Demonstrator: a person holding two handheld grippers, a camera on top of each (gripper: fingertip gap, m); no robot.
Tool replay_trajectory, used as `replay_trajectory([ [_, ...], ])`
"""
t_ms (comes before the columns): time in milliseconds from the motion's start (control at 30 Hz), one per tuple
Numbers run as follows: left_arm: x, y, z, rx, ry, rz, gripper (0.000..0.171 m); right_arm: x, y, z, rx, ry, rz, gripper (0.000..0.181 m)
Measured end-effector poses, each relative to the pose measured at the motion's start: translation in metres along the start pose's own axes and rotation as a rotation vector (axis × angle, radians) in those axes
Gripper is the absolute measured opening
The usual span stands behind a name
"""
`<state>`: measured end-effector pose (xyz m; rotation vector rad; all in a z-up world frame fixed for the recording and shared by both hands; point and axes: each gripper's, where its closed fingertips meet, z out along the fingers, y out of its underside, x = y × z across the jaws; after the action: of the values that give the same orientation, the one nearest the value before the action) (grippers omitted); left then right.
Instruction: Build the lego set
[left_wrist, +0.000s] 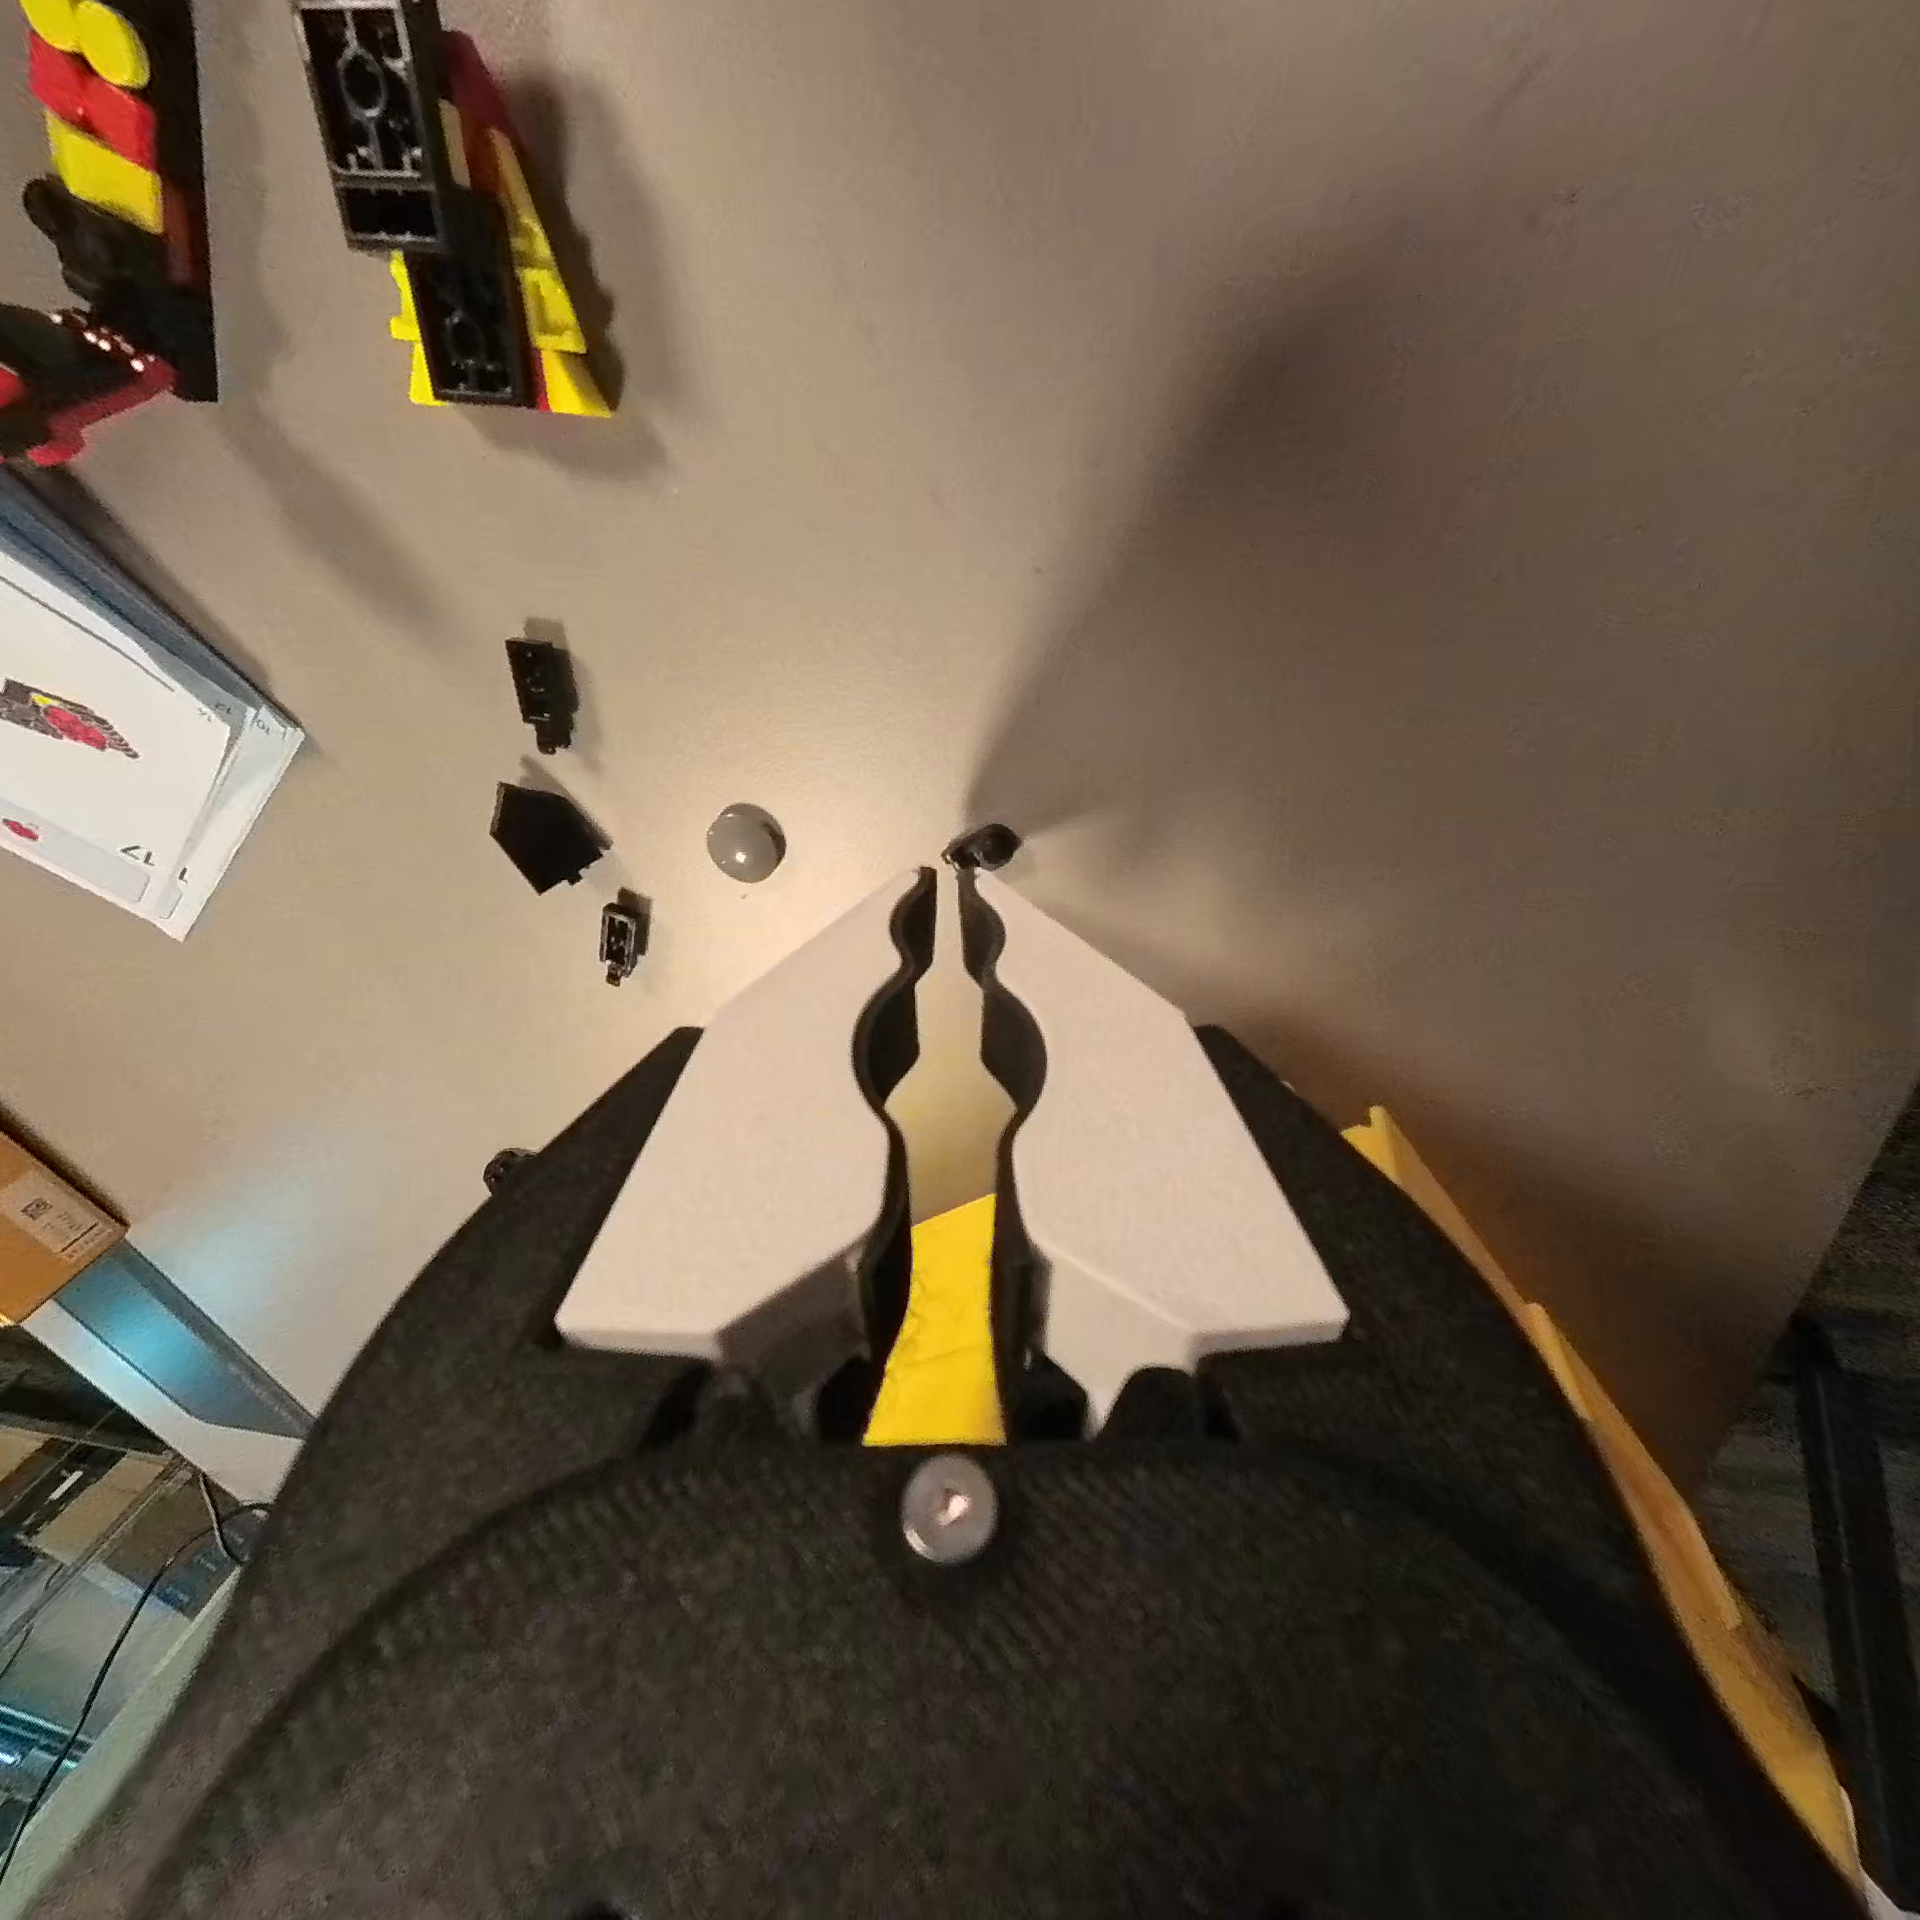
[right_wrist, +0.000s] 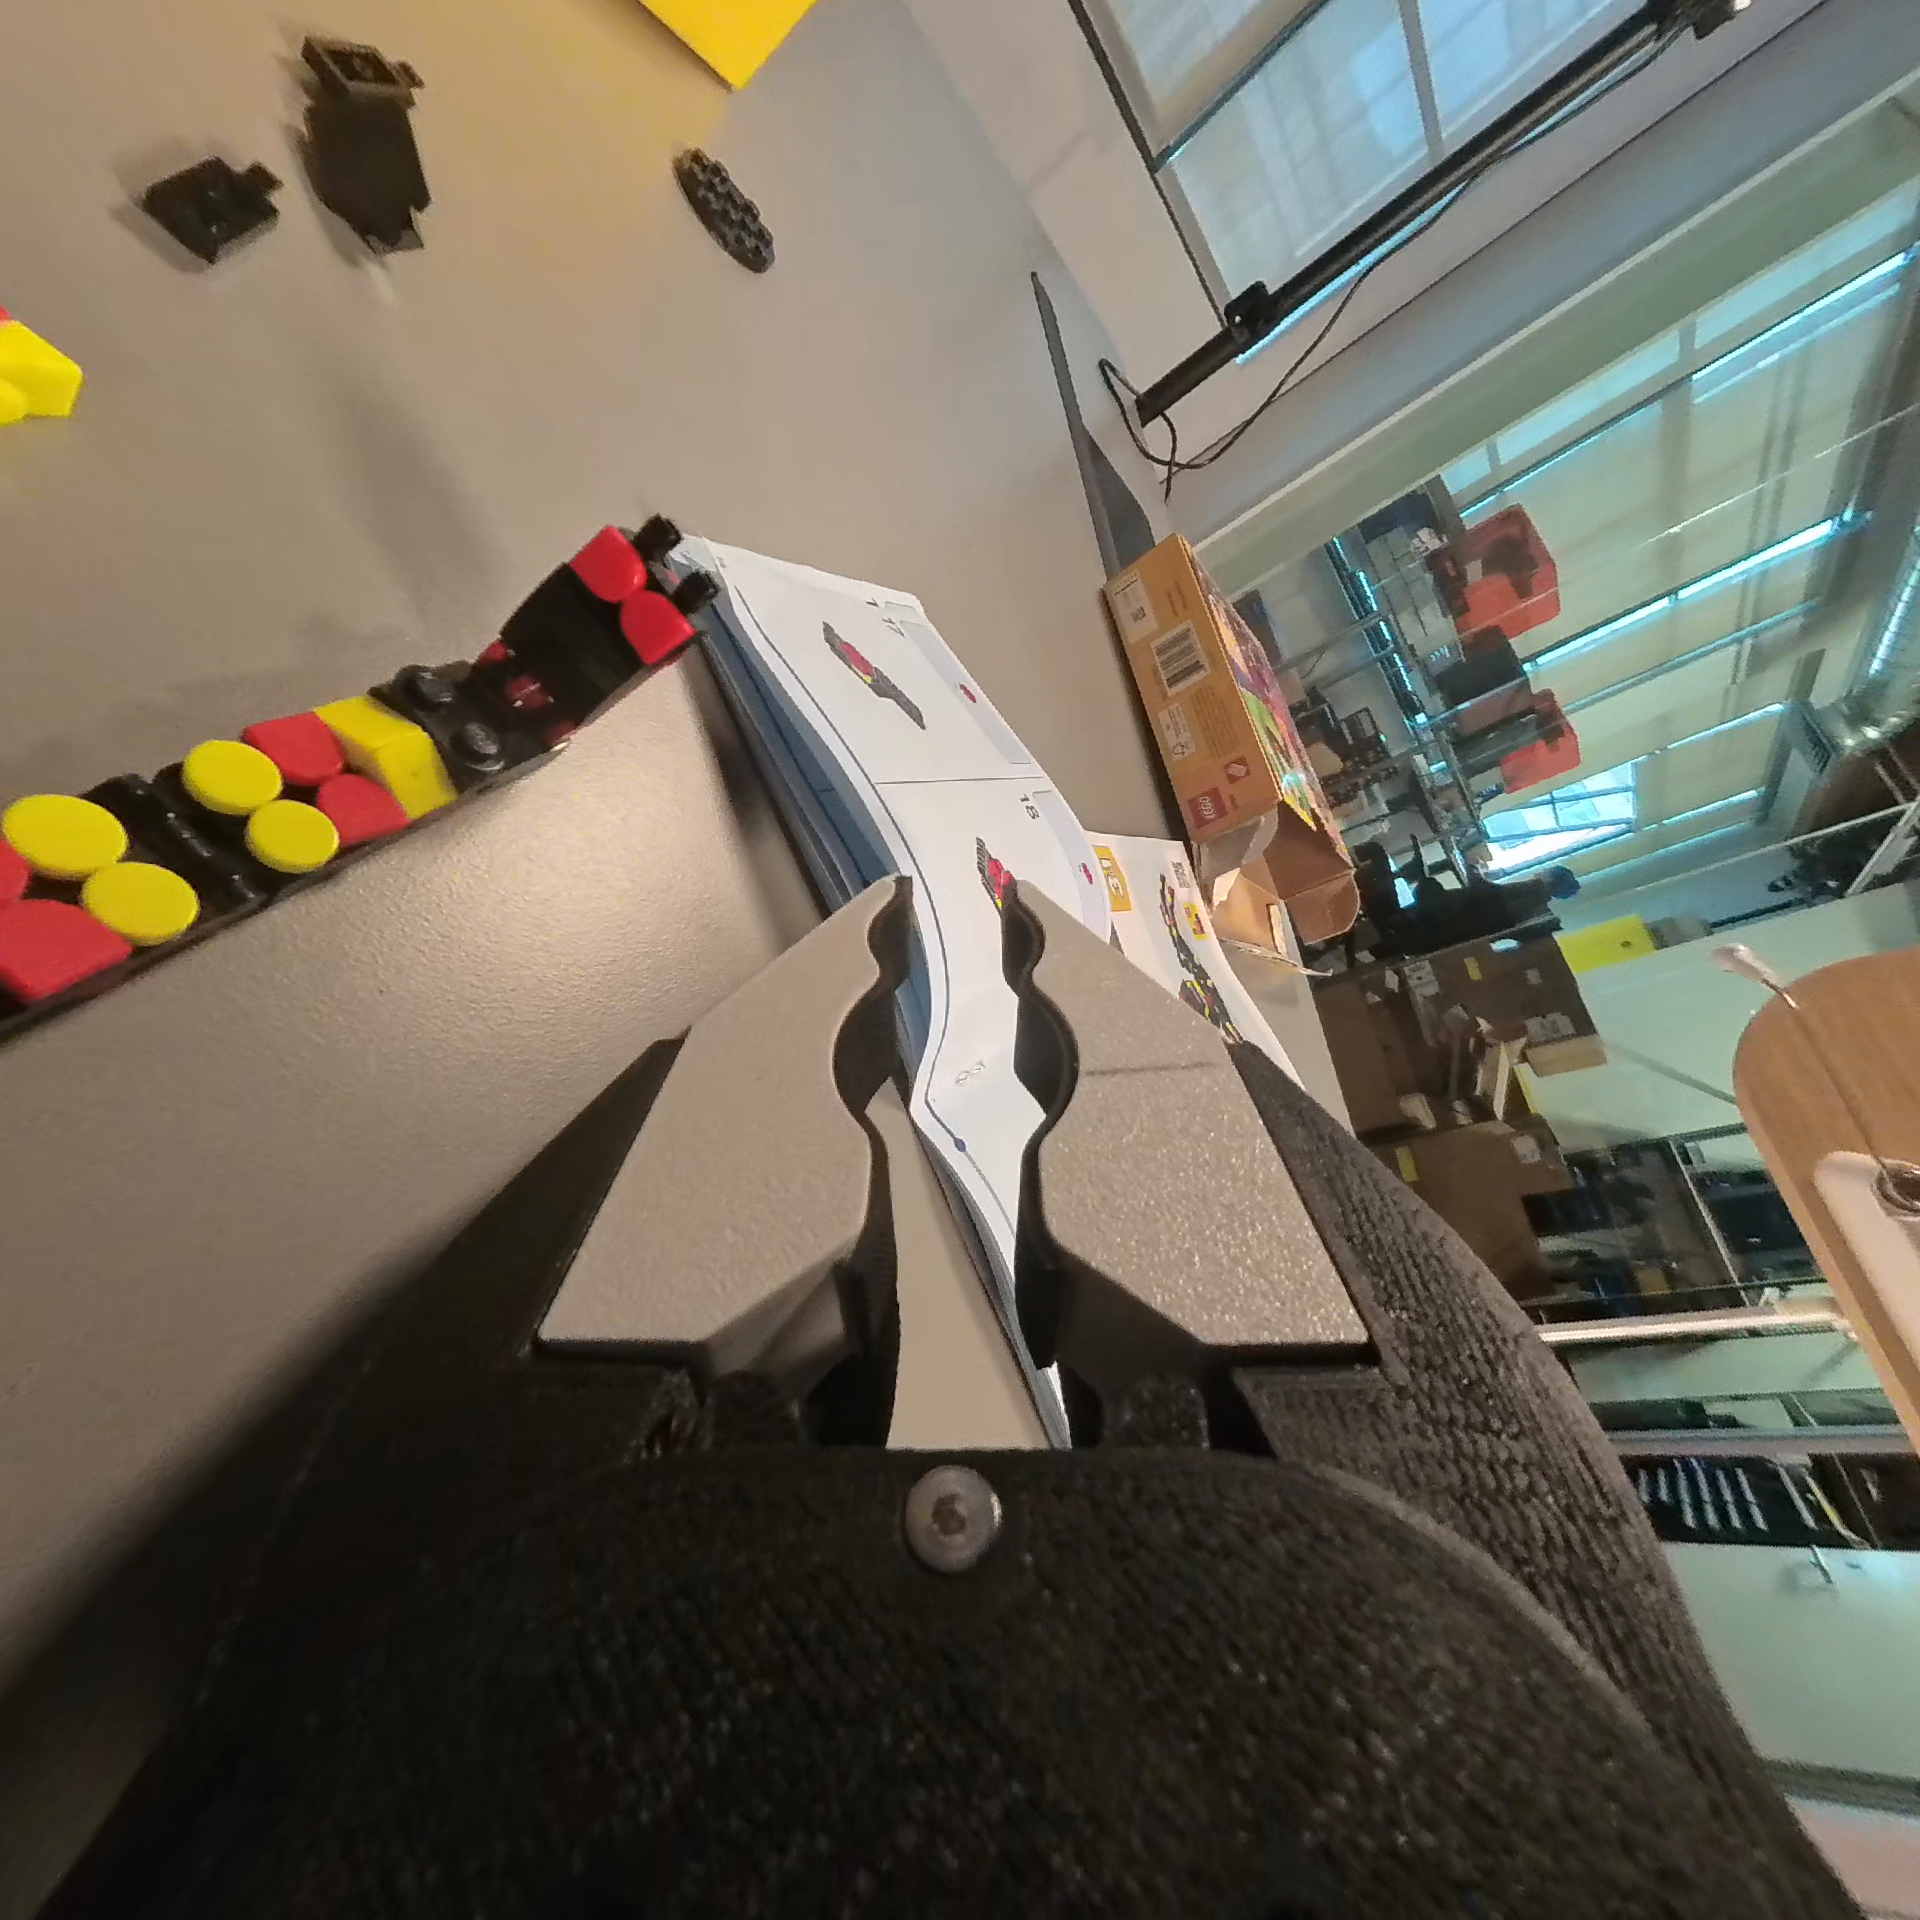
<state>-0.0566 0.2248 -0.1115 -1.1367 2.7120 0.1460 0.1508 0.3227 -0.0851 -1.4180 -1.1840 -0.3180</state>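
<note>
Lego pieces lie scattered across a grey table (left_wrist: 1143, 416) as two hand-held grippers work above it. A long black strip studded with red and yellow tiles, the partly built model (right_wrist: 312, 779), stretches along the table just left of the right hand-held gripper (right_wrist: 958, 894), with one end touching an open instruction booklet (right_wrist: 935, 727). That gripper's grey fingers stand slightly parted, grasping nothing, and point over the booklet toward a torn cardboard box (right_wrist: 1216, 707) farther along the table. The left hand-held gripper (left_wrist: 948, 875) hovers low over the table, its tips drawn nearly together; a tiny black piece (left_wrist: 982, 844) sits right at the tip of one finger, though whether it is pinched cannot be told. Just beside it rests a small grey dome piece (left_wrist: 744, 842), and beyond that three loose black pieces (left_wrist: 545, 836). Farther off, a second black-and-yellow assembly (left_wrist: 468, 229) lies apart from the strip, underside showing. A yellow sheet (left_wrist: 940, 1340) lies beneath the left gripper.
</note>
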Motion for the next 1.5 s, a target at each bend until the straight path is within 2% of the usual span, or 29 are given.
replay_trajectory([
  [333,0.001,0.000,0.000,-0.003,0.007,0.003,0.003,0.002,0.002,0.002,-0.018,0.014,-0.002,0.011],
  [600,0.001,0.001,0.000,-0.004,0.011,0.000,0.003,0.023,0.018,0.001,-0.114,0.143,0.020,0.000],
  [900,0.002,0.001,0.000,-0.008,0.015,0.005,0.003,0.051,0.062,-0.009,-0.376,0.278,0.365,0.000],
  [1167,0.003,0.001,0.000,-0.004,0.020,0.006,0.003,0.059,0.075,-0.015,-0.408,0.294,0.544,0.000],
  [1500,0.003,0.001,0.000,-0.005,0.026,0.004,0.003,0.068,0.094,-0.030,-0.466,0.357,0.630,0.000],
])
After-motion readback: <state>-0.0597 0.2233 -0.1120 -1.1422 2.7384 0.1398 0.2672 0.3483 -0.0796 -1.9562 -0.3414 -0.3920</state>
